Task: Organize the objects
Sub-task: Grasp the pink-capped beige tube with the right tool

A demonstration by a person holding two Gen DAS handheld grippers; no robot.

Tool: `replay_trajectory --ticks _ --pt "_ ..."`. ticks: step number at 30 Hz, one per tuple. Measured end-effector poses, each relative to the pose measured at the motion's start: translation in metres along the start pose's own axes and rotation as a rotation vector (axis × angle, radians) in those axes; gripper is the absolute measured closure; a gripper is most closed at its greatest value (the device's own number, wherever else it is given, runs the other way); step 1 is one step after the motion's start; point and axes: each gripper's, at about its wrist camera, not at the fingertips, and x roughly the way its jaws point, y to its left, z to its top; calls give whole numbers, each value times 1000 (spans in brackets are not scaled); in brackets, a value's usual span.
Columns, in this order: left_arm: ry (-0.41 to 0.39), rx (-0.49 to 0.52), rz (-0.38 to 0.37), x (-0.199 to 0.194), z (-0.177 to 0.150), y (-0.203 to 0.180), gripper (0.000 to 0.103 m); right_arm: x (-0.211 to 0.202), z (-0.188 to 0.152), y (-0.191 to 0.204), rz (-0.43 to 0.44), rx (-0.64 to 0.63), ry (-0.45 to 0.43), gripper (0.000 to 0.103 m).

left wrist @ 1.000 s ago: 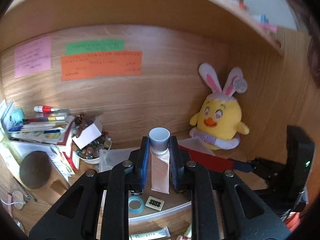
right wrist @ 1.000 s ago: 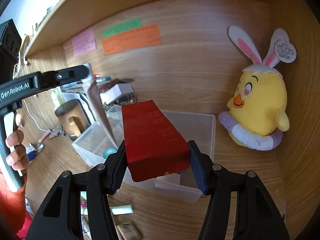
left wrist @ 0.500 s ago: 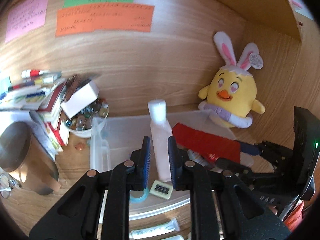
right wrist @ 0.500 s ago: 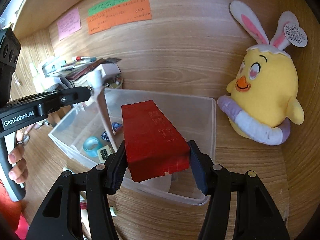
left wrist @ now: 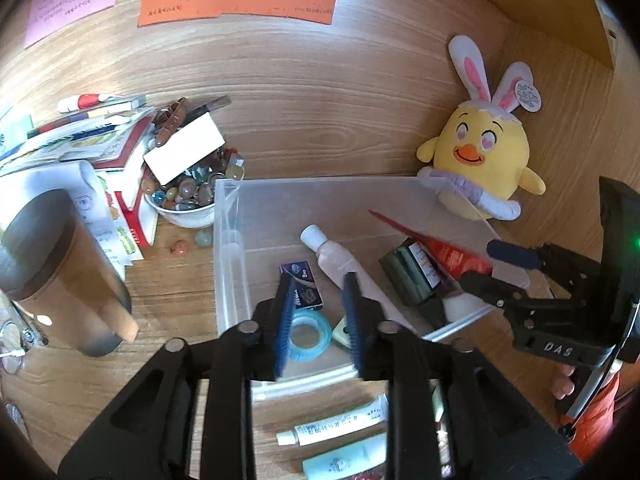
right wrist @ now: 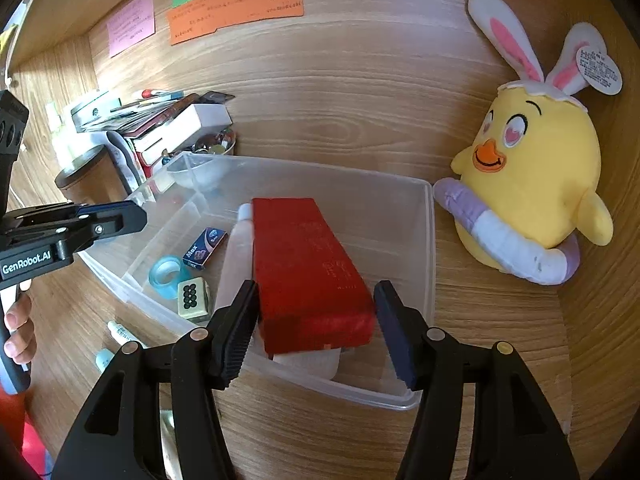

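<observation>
Red and boxy, the red carton (right wrist: 310,276) lies between the right gripper (right wrist: 316,332) fingers, whose jaws are opening; a gap shows at the right pad, while the left pad sits just beside the carton's edge, contact there hard to judge; the carton rests tilted inside the clear plastic bin (right wrist: 430,248), its near end on a pale object mostly hidden beneath it. The left gripper (left wrist: 316,316) is also opening, narrow, with nothing pressed between its pads; the pink tube (left wrist: 340,260) lies on the bin floor just ahead and right of its tips, a blue tape ring (left wrist: 308,334) showing between them below. Ahead of both grippers the bin's far half is bare floor up to its back wall; beyond the right gripper's right side sits the plush chick (right wrist: 532,176), just outside the bin rim. Tubes (left wrist: 336,426) near the left gripper's base are partly cut off by its fingers.
</observation>
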Motion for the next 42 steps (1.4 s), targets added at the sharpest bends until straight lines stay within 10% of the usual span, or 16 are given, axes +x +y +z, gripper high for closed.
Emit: replay_trajectory --ticks 12,32,42 --pt "-59 11 79 -41 -23 -7 8 -45 -7 12 19 -23 -76 35" --pt "139 28 104 -23 -94 -13 6 -52 -54 53 102 -112 1 34" --pt "212 11 58 -16 -111 -15 6 -33 -76 74 190 -166 99 68"
